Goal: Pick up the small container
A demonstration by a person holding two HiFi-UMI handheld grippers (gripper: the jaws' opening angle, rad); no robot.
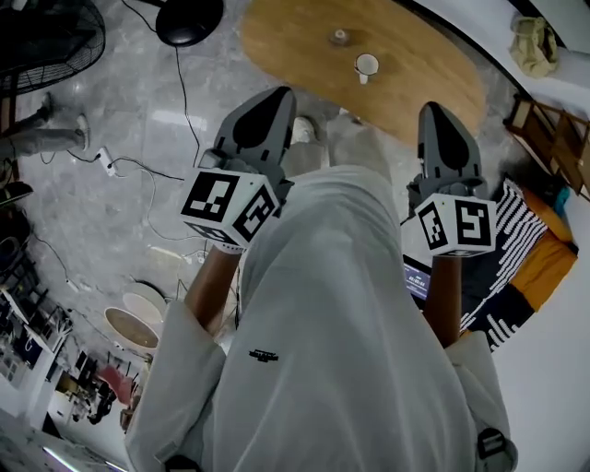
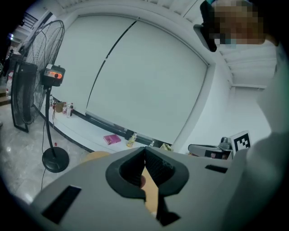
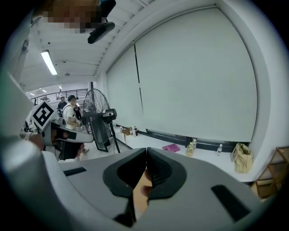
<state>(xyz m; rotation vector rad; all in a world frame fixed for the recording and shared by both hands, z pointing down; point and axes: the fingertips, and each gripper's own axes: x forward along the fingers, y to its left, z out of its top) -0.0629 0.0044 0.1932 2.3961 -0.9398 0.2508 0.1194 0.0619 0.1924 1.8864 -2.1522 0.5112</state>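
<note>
fan (image 1: 41, 37): at the far left of my head view, its cage is cut by the frame edge. A black round base (image 1: 189, 18) stands on the grey floor (image 1: 129, 101).
power strip (image 1: 106, 162): white, lying on the floor with a black cable, left of my left gripper.
left gripper (image 1: 278, 92): held out low in front of me, tip near the table's near edge. In its own view the jaws (image 2: 145, 150) are pressed together at the tips, with nothing between them.
table (image 1: 295, 41): oval wooden top, ahead of both grippers.
small container (image 1: 340, 37): a little round pot standing on the table, beyond and between the two grippers, well apart from both.
cup (image 1: 366, 66): white with a handle, near the small container, on the side closer to me and a bit right.
right gripper (image 1: 431, 109): its tip shows against the table's near edge. In its own view the jaws (image 3: 146, 152) are closed tip to tip and empty.
striped cloth (image 1: 512, 240): black and white, right of the right gripper, lying against something orange (image 1: 546, 263).
bag (image 1: 535, 44): pale, at the top right corner.
</note>
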